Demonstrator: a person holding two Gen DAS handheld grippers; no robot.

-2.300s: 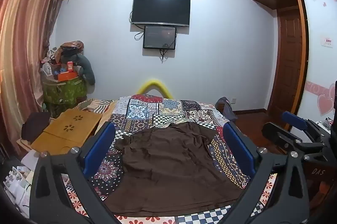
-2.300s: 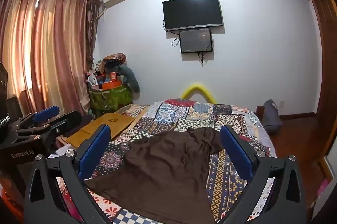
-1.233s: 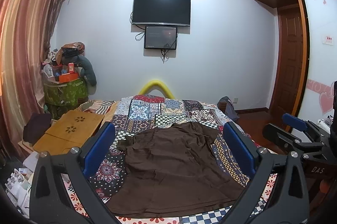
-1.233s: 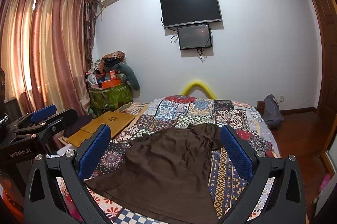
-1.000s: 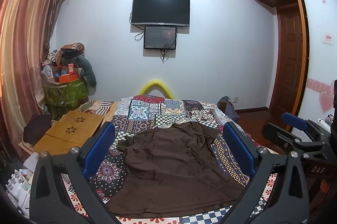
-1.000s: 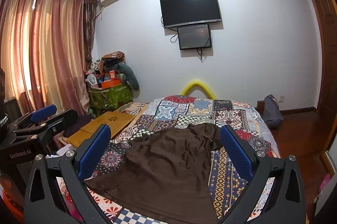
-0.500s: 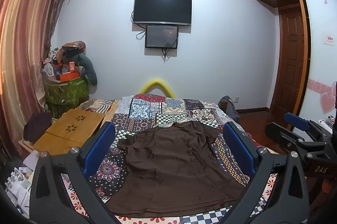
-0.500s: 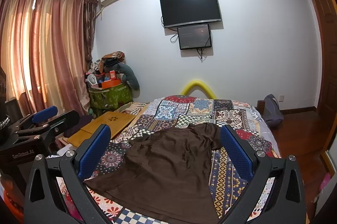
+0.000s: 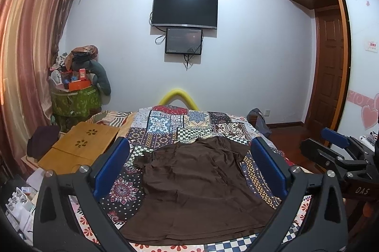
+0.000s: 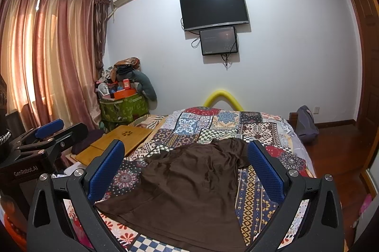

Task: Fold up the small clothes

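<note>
The brown shirt (image 9: 196, 183) lay flat on the bed (image 9: 165, 126) ahead, hem nearest, collar away, between my left hand-held gripper (image 9: 189, 169) and right hand-held gripper (image 10: 186, 169), both wide open, empty.

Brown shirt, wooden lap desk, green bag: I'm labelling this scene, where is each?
brown shirt (image 9: 196, 183), left wrist view, middle of its body.
wooden lap desk (image 9: 83, 148), left wrist view, top panel.
green bag (image 10: 123, 107), right wrist view, front.

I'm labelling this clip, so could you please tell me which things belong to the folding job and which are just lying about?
For the job: brown shirt, bedspread, left gripper, right gripper.

Lying about: wooden tray, green bag, television, backpack.
</note>
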